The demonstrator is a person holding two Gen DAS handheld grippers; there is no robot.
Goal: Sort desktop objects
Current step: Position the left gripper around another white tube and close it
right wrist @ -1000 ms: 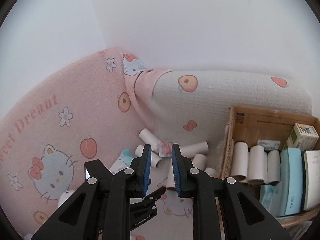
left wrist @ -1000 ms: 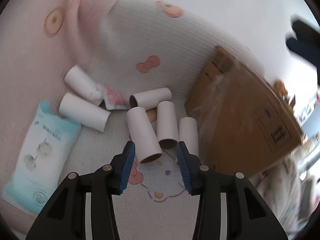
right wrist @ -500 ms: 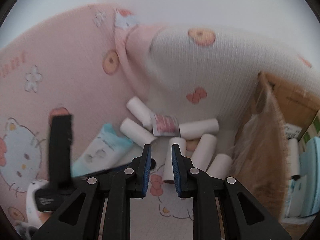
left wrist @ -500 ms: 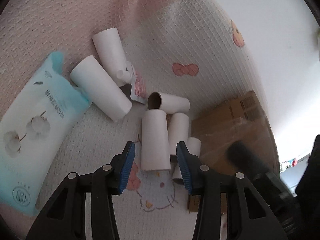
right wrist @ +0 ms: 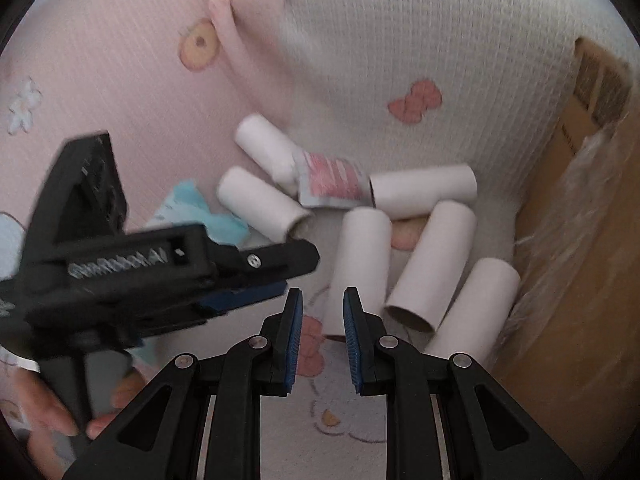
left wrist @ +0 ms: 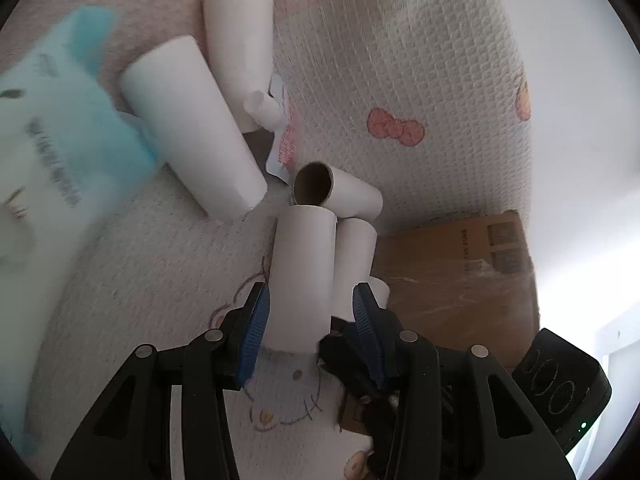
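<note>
Several white cardboard tubes lie on a Hello Kitty blanket. In the left wrist view my left gripper [left wrist: 308, 316] is open, its blue pads on either side of the near end of one tube [left wrist: 302, 276]; I cannot tell if they touch it. More tubes lie beside [left wrist: 354, 256] and behind [left wrist: 336, 194] it. In the right wrist view my right gripper [right wrist: 320, 334] is open by a narrow gap and empty, just short of the same tube [right wrist: 360, 264]. The left gripper [right wrist: 256, 280] reaches in from the left there.
A light blue tissue pack [left wrist: 48, 168] lies at the left, a small pink-printed sachet [right wrist: 332, 180] among the far tubes. A cardboard box [right wrist: 580, 240] with plastic film stands at the right. A white quilted pillow [right wrist: 420, 40] rises behind the tubes.
Both grippers have moved forward and down toward the tubes. The left gripper's pads now straddle the near tube's end. The right gripper's view has tipped down, away from the box's contents.
</note>
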